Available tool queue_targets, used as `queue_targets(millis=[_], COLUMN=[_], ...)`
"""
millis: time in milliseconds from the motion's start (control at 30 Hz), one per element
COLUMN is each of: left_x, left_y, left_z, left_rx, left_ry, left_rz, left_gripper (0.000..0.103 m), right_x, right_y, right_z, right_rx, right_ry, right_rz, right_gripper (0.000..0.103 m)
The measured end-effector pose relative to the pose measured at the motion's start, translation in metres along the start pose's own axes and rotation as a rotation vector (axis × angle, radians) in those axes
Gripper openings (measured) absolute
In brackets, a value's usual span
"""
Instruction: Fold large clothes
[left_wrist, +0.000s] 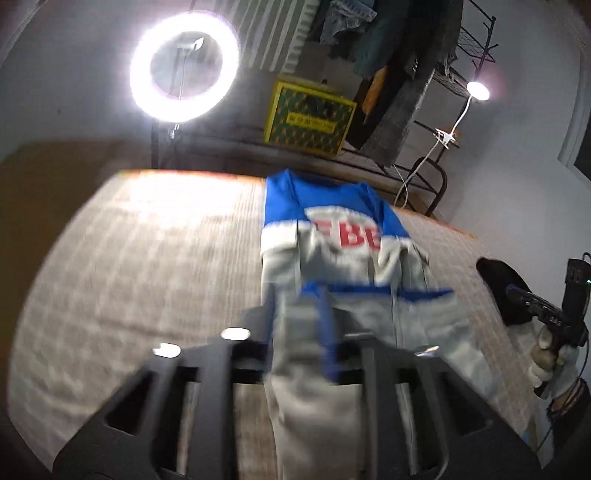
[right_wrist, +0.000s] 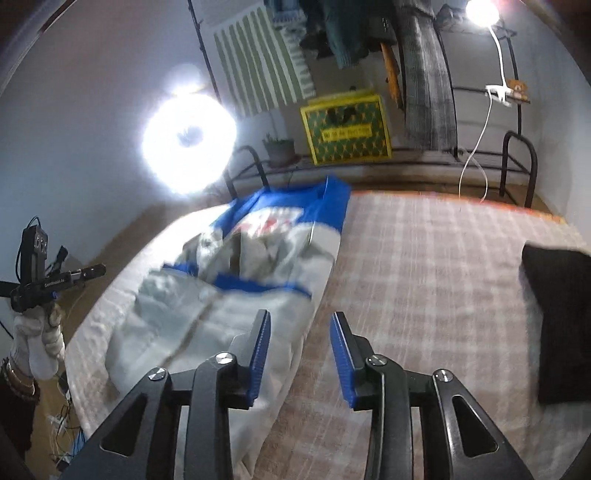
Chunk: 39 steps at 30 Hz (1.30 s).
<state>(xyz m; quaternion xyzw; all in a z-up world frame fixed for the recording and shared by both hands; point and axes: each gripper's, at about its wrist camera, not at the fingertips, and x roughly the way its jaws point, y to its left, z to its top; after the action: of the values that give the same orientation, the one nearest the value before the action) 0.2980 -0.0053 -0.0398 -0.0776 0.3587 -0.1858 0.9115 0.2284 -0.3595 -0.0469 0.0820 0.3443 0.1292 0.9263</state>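
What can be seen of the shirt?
The shirt is grey cloth with a blue top, a white band, blue stripes and red letters on the chest. It lies lengthwise on the checked bedcover, partly folded and rumpled, collar toward the far edge. Both views are blurred. Neither gripper holds it.

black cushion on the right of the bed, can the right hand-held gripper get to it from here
Probably yes. The right hand-held gripper is open with nothing between its pads, and only bare checked bedspread lies between it and the black cushion.

one grey and blue garment (right_wrist: 236, 295), two tools (right_wrist: 299, 354) (left_wrist: 317, 332), two lamps (left_wrist: 184, 66) (left_wrist: 477, 90), one yellow-green box (right_wrist: 345, 129), perhaps one black cushion (right_wrist: 557, 325).
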Motion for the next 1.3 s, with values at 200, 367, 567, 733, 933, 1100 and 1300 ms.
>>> queue_targets(millis=[200, 367, 567, 733, 933, 1100, 1300], left_x=[0.066, 0.143, 0.228, 0.283, 0.317, 0.335, 0.328], left_y=[0.008, 0.026, 0.046, 0.070, 0.074, 0.048, 0.018], left_z=[0.076, 0.103, 0.108, 0.105, 0.121, 0.137, 0.138], left_rx=[-0.078, -0.276, -0.347, -0.434, -0.461, -0.314, -0.167], left_ry=[0.061, 0.139, 0.226, 0.269, 0.224, 0.249, 0.228], left_rz=[-0.044, -0.169, -0.182, -0.204, -0.227, -0.218, -0.087], left_gripper=[0.045, 0.055, 0.056, 0.056, 0.058, 0.058, 0.002], right_x=[0.025, 0.079, 0.172, 0.247, 0.305, 0.326, 0.321], right_y=[-0.021, -0.053, -0.095, -0.125, -0.154, -0.152, -0.118], right_z=[0.054, 0.091, 0.108, 0.116, 0.121, 0.136, 0.139], right_rx=[0.052, 0.126, 0.227, 0.353, 0.443, 0.417, 0.232], right_ry=[-0.006, 0.013, 0.080, 0.125, 0.176, 0.195, 0.200], right_rz=[0.051, 0.127, 0.187, 0.231, 0.298, 0.332, 0.237], right_gripper=[0.052, 0.059, 0.060, 0.060, 0.056, 0.055, 0.004])
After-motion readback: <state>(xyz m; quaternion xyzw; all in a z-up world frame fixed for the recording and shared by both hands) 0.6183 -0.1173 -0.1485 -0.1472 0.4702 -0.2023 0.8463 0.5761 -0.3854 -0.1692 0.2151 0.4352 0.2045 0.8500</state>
